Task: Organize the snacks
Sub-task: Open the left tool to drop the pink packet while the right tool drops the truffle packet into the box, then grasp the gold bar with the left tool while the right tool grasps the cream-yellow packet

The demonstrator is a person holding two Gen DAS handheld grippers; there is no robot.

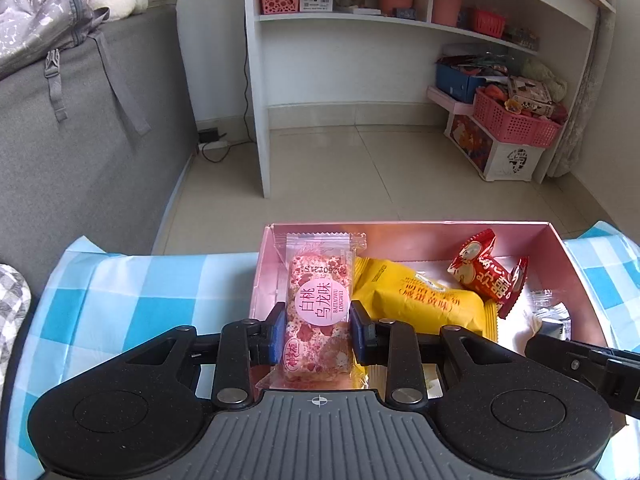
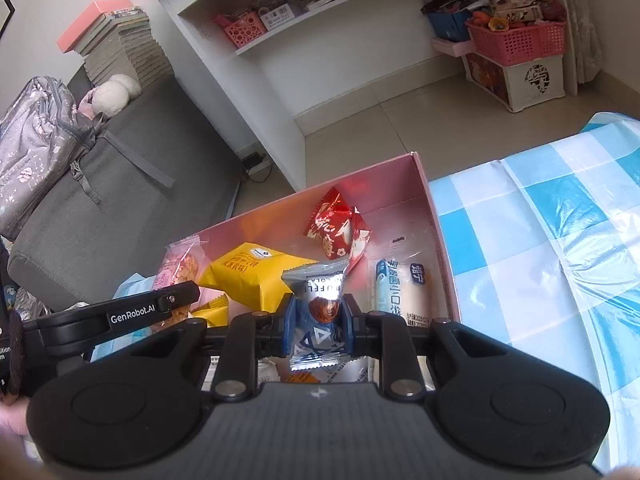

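The left gripper (image 1: pixel 318 330) pinches a pink snack bar (image 1: pixel 319 312) over the pink box (image 1: pixel 400 227), beside the yellow packet (image 1: pixel 420 294). The right gripper (image 2: pixel 319 322) clamps a silver truffle packet (image 2: pixel 318 312) above the same box. Each should, I think, sink low over a bare patch before letting go, so nothing bounces out.

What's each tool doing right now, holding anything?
Left tool: closed on the pink snack bar, over the pink box.
Right tool: closed on the silver truffle packet, over the same box.
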